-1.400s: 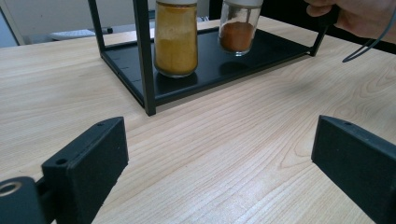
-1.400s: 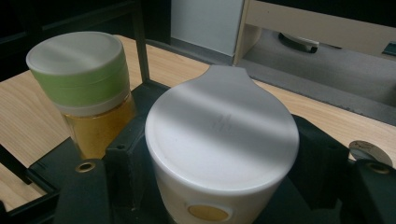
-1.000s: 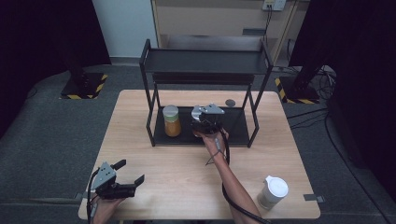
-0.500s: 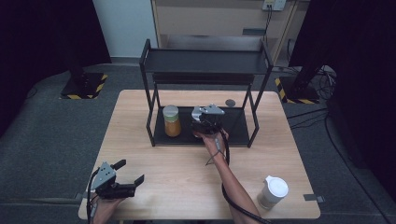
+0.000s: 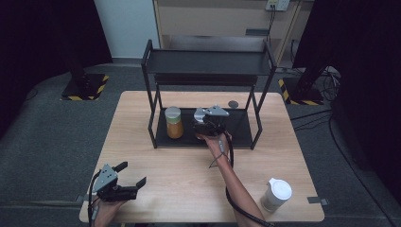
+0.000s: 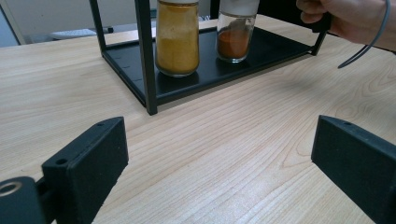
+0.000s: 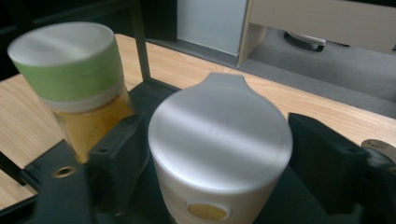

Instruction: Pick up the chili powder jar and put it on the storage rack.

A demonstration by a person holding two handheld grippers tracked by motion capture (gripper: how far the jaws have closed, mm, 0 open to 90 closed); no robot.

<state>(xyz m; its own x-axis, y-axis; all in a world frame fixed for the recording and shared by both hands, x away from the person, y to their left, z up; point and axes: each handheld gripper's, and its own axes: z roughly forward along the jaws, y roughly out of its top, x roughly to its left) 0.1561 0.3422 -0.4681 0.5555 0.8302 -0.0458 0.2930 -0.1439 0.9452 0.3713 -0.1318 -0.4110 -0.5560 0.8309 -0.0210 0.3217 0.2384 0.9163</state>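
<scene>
A black two-tier rack (image 5: 208, 61) stands at the back of the wooden table. On its lower shelf (image 6: 261, 46) a jar of yellow spice (image 5: 174, 123) (image 6: 177, 37) (image 7: 79, 84) with a green-banded lid stands beside a white-lidded jar of red-orange spice (image 6: 235, 32) (image 7: 219, 135). My right gripper (image 5: 208, 124) (image 7: 220, 161) reaches into the lower shelf. Its jaws have just been opening and stand on either side of the white-lidded jar, with a gap showing at the right jaw. My left gripper (image 5: 132, 173) (image 6: 224, 154) rests open and empty near the table's front left corner.
A white lidded cup (image 5: 276, 194) stands at the table's front right. A small dark round thing (image 5: 233, 103) lies on the table behind the rack. The rack's corner post (image 6: 144, 56) rises ahead of the left gripper. Bare wood (image 5: 189, 175) lies between the grippers.
</scene>
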